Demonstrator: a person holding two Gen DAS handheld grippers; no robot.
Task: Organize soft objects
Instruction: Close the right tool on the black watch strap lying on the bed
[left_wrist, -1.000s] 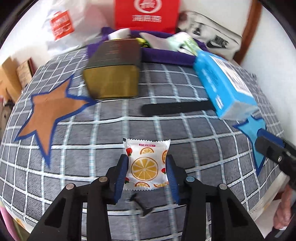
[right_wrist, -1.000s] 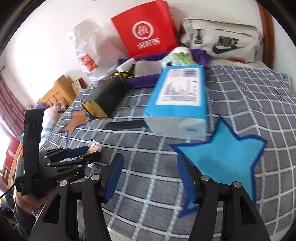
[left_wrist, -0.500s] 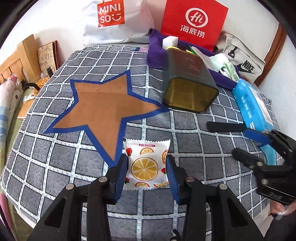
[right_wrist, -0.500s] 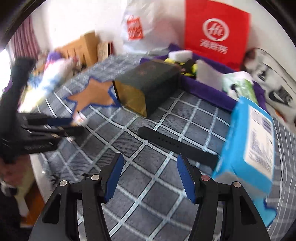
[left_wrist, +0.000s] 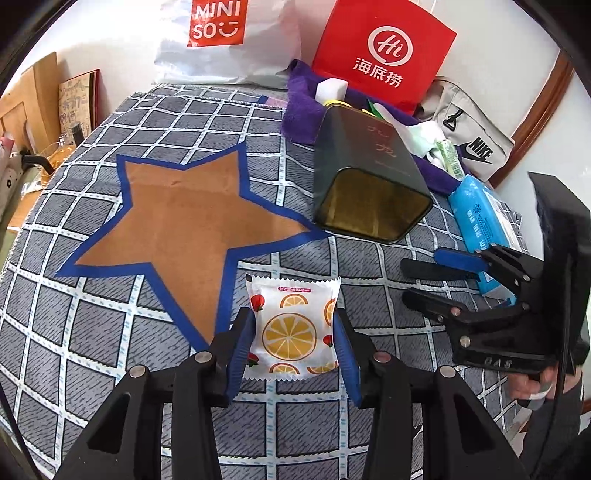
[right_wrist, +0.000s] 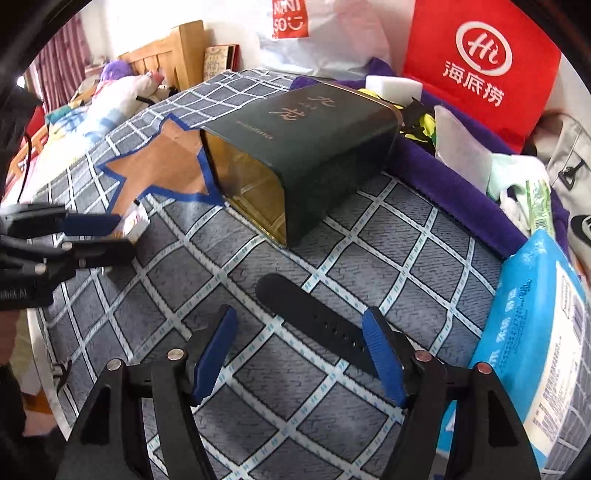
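The orange-print snack packet (left_wrist: 291, 334) is pinched between the pads of the left tool (left_wrist: 293, 341), above the checked bedspread (left_wrist: 110, 332) beside the brown star's (left_wrist: 192, 218) lower point. The right tool (right_wrist: 299, 350) is spread and still opening, nothing gripped; a black watch strap (right_wrist: 314, 317) lies under it, near the dark green tin (right_wrist: 314, 147).

The black strap (right_wrist: 317, 321) runs behind the right tool's pad (far end hidden).
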